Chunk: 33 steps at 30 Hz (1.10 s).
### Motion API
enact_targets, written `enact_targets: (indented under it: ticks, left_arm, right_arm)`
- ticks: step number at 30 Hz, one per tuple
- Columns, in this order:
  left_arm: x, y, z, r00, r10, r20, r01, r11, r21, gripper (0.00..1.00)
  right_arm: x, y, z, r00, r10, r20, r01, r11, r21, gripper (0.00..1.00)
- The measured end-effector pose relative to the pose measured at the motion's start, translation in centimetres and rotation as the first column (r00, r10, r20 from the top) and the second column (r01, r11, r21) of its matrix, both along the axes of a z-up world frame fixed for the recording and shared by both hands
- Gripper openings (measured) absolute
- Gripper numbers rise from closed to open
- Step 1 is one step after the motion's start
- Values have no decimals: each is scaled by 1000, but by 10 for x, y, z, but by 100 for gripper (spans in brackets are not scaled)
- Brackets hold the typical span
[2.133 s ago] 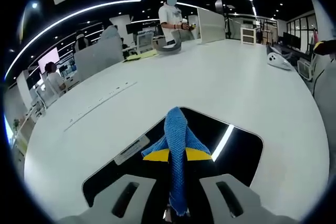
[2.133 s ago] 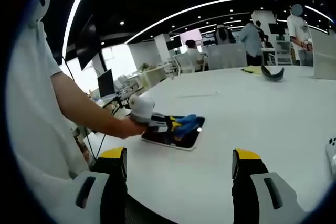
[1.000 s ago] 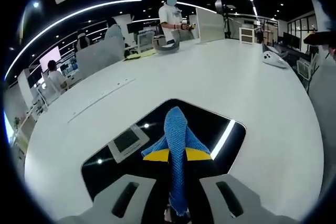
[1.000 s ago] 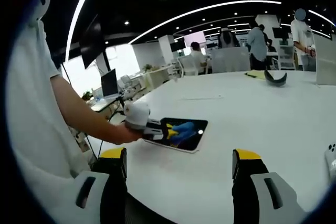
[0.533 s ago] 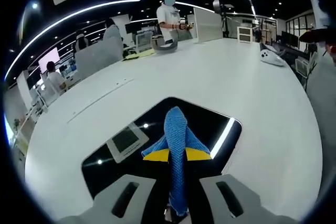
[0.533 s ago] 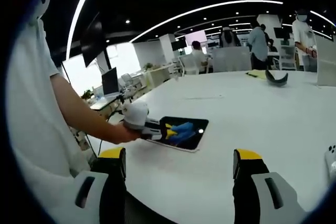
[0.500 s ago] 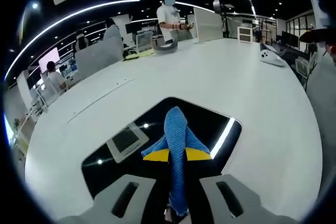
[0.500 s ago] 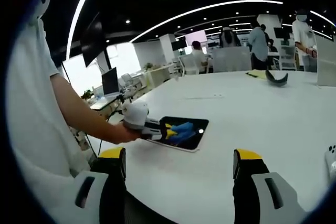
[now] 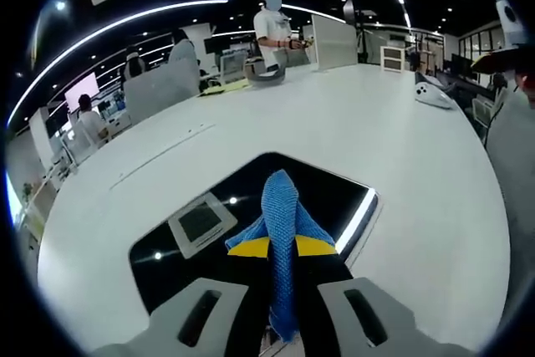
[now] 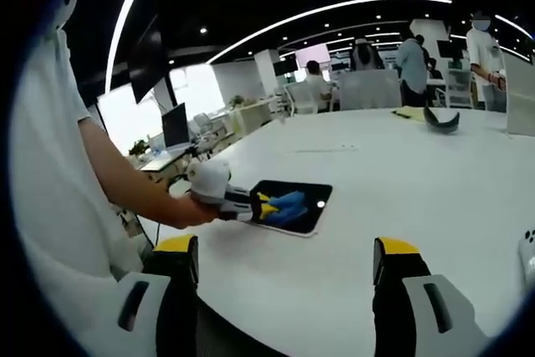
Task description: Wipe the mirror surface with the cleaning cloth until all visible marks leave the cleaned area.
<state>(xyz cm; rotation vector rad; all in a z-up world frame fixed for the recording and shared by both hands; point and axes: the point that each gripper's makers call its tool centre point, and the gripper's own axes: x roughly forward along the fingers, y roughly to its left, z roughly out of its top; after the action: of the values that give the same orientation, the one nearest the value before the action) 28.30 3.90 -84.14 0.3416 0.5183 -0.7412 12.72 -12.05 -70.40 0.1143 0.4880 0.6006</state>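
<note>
Your left gripper (image 9: 282,248) has its yellow-tipped jaws clamped on the blue cleaning cloth (image 9: 280,206), which sticks up at the lower centre of the left gripper view and presses onto the mirror (image 9: 334,194). The mirror is a dark, rounded rectangle lying flat on the white table (image 9: 334,114); it fills the lower middle of that view and reflects a ceiling vent at its left part and a light strip along its right edge.

In the right gripper view you see the same mirror (image 10: 311,213) left of centre, with the cloth (image 10: 288,201) on its near-left part, held by the left gripper (image 10: 266,206) in your hand (image 10: 185,211). Your right gripper (image 10: 284,261) hangs above the table (image 10: 418,181) at the bottom of that view, well apart from the mirror, its jaws spread wide with nothing between them.

No container shows on the table. A dark curved object (image 10: 440,120) lies far off at the upper right.
</note>
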Motion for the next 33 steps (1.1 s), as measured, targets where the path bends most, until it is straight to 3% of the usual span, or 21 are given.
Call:
enact_targets:
  ticks: [33]
  left_arm:
    - [-22, 6, 0, 1000, 30, -10, -30, 999, -12, 6]
  right_arm:
    - [-9, 3, -2, 1000, 7, -1, -7, 1000, -10, 89]
